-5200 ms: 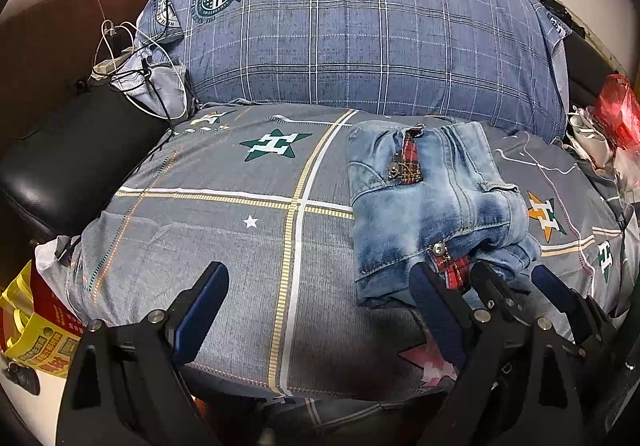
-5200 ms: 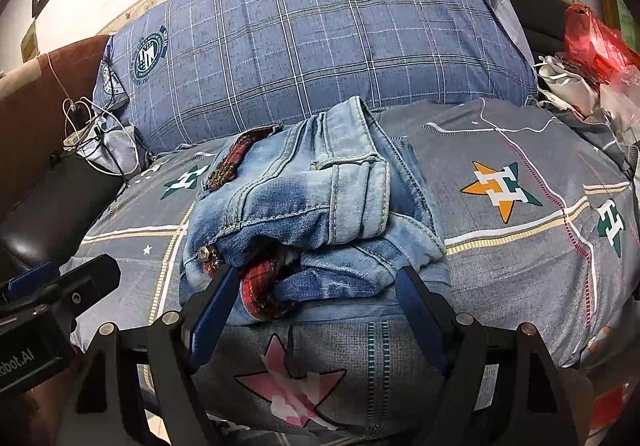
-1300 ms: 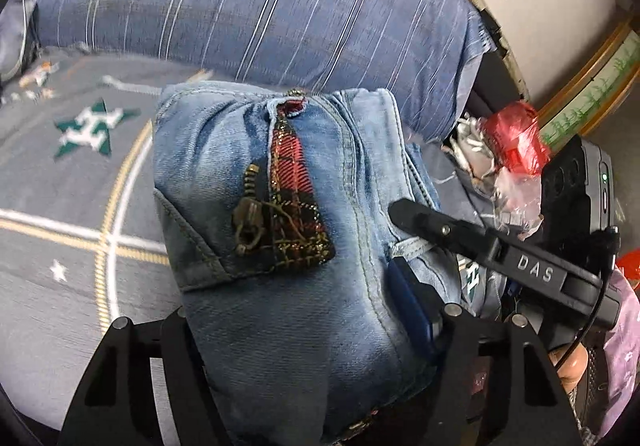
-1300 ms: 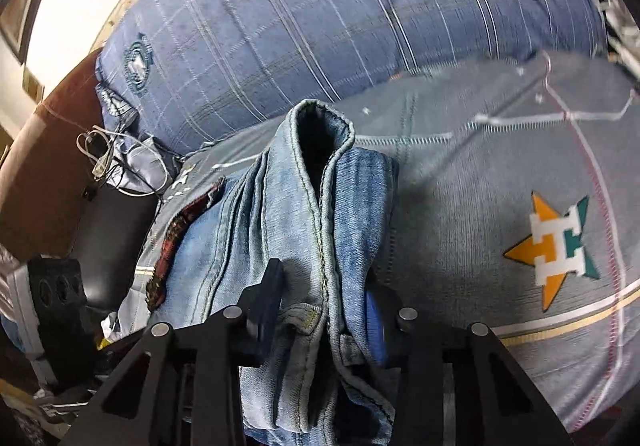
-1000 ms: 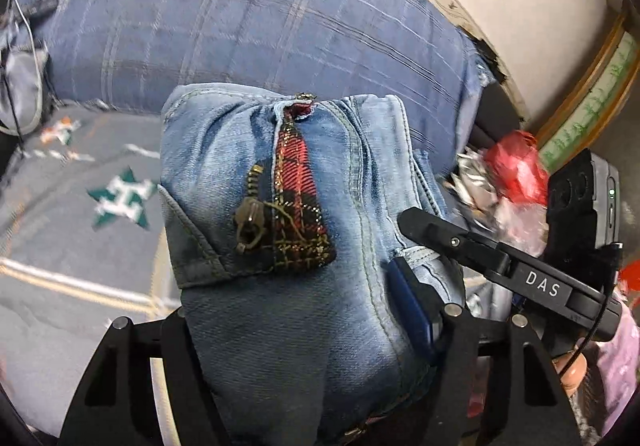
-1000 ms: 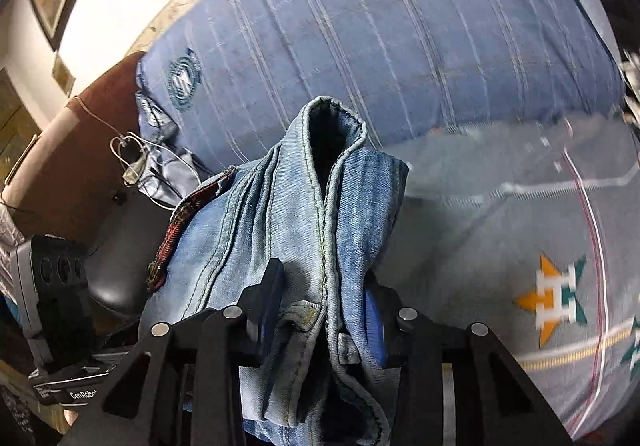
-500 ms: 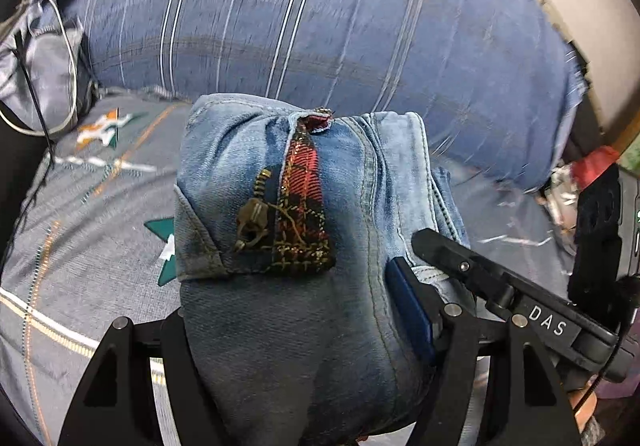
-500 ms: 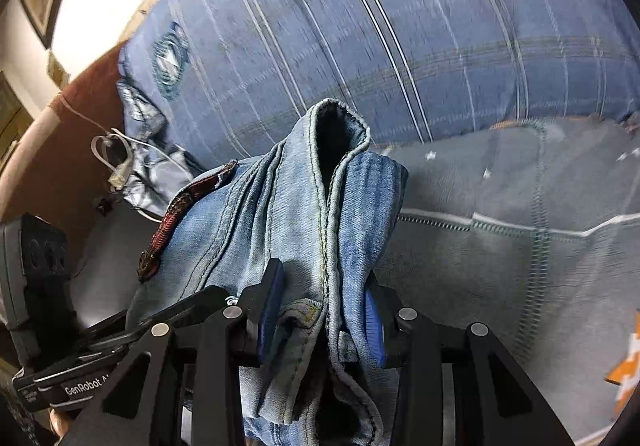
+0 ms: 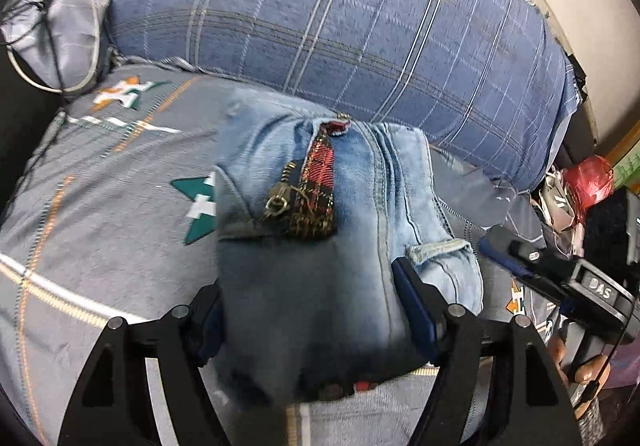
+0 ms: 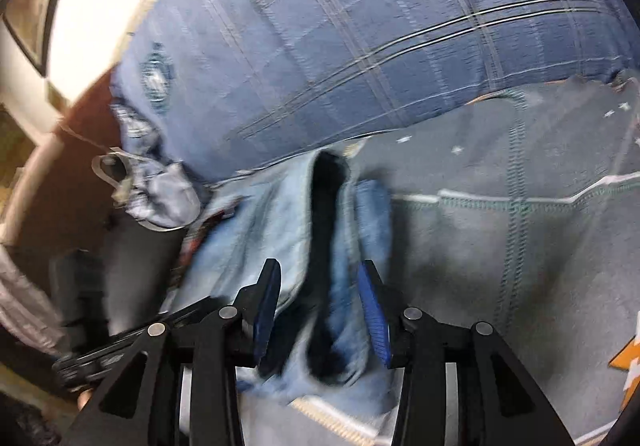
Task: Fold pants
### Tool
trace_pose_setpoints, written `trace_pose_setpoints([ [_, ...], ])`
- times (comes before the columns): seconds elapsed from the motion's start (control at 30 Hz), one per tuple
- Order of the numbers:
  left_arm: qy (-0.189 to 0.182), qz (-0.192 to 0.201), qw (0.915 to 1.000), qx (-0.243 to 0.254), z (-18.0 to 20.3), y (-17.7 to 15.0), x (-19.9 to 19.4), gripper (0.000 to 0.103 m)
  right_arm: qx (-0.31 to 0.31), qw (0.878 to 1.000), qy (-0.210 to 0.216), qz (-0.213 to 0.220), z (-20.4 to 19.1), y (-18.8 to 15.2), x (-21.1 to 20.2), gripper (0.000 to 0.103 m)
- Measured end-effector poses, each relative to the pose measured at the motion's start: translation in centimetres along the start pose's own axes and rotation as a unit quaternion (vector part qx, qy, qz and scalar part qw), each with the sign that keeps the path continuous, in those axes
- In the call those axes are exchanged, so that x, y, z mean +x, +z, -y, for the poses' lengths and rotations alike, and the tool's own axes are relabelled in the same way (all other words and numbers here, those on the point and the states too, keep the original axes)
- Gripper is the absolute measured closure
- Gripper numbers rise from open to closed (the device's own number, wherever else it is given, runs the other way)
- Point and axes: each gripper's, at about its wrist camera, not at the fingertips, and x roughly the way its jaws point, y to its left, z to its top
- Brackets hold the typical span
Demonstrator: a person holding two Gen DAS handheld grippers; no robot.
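Note:
The folded light-blue jeans (image 9: 304,278), plaid lining and zipper showing on top, lie as a thick bundle on the grey star-print bedcover (image 9: 100,226), just in front of the blue plaid pillow (image 9: 340,26). My left gripper (image 9: 312,318) spans the bundle's near end, its blue pads against both sides while the jaws are opening. In the right wrist view, my right gripper (image 10: 320,314) holds the bundle's edge folds (image 10: 288,230) between its pads, and its jaws are opening too. The right gripper's body (image 9: 560,278) shows at the jeans' right side.
The plaid pillow (image 10: 360,26) fills the back. A grey pouch with white cables (image 9: 60,26) lies at the left by a brown headboard (image 10: 60,206). A red plastic bag (image 9: 588,178) and clutter sit at the right edge of the bed.
Both grippers have come down with the jeans bundle, which now rests on the bedcover near the pillow. The pads of both stand slightly wider apart.

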Motion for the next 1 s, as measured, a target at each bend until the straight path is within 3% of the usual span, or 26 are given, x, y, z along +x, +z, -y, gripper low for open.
trace_pose_setpoints([
  [0.23,0.019,0.029,0.9993,0.01,0.8,-1.0,-1.8,0.03,0.04,0.997,0.049,-0.049,-1.4,-1.3,4.2,0.061],
  [0.27,0.019,0.031,0.9993,0.011,0.8,-1.0,-2.1,0.03,0.045,0.995,0.063,-0.056,-1.6,-1.5,4.4,0.066],
  [0.3,0.02,0.035,0.9991,0.011,0.8,-1.1,-2.5,0.03,0.047,0.994,0.078,-0.061,-1.7,-1.6,4.5,0.089],
  [0.33,0.019,0.041,0.9989,0.011,0.7,-1.0,-3.0,0.03,0.048,0.994,0.083,-0.061,-1.9,-1.7,4.3,0.094],
  [0.47,0.014,0.076,0.9969,0.017,0.7,-0.6,-5.0,0.029,0.051,0.996,0.066,-0.035,-1.6,-1.3,1.9,0.096],
  [0.63,0.038,0.058,0.997,0.034,1.6,0.0,-3.0,0.029,0.051,0.998,0.003,-0.037,0.4,-2.1,1.3,0.096],
  [0.8,0.117,0.02,0.9908,0.065,2.2,-1.7,1.6,0.028,0.054,0.996,-0.033,-0.056,2.1,-3.5,3.6,0.096],
  [0.9,0.12,0.027,0.9906,0.06,1.8,-2.0,1.8,0.028,0.046,0.996,-0.049,-0.058,2.0,-3.1,3.4,0.09],
  [1.0,0.118,0.027,0.991,0.057,1.6,-1.7,1.8,0.028,0.03,0.998,-0.045,-0.014,0.0,-1.6,1.2,0.081],
])
